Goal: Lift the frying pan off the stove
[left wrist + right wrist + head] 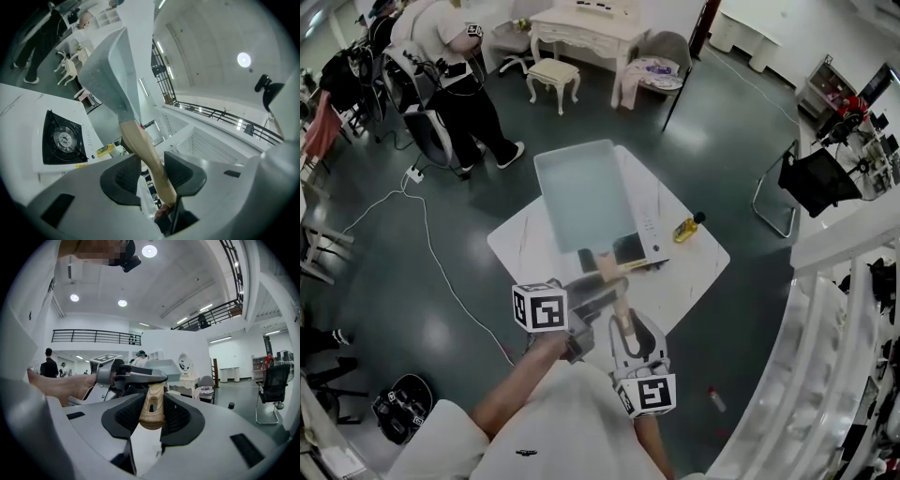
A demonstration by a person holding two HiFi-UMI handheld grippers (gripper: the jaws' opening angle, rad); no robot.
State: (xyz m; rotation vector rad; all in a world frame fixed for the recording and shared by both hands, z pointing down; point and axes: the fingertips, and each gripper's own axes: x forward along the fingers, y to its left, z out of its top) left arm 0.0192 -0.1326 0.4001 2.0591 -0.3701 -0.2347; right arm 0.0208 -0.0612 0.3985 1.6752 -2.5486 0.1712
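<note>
A pale blue-grey rectangular frying pan (581,192) hangs tilted in the air above the white table-top stove (649,217). Its black burner (61,138) stands bare below. The pan's wooden handle (610,267) runs back toward me. My left gripper (589,302) is shut on the middle of the handle (149,159). My right gripper (623,330) is shut on the handle's end (152,409), just behind the left gripper (127,376). In the left gripper view the pan (110,75) rises steeply up and away. The pan (165,366) shows beyond the left gripper in the right gripper view.
The stove sits on a white marble-look table (698,267) with a yellow oil bottle (687,227) at its right. A person (455,80) stands at the far left near chairs and cables. A black folding chair (802,187) is at the right; a white railing (825,347) curves at the lower right.
</note>
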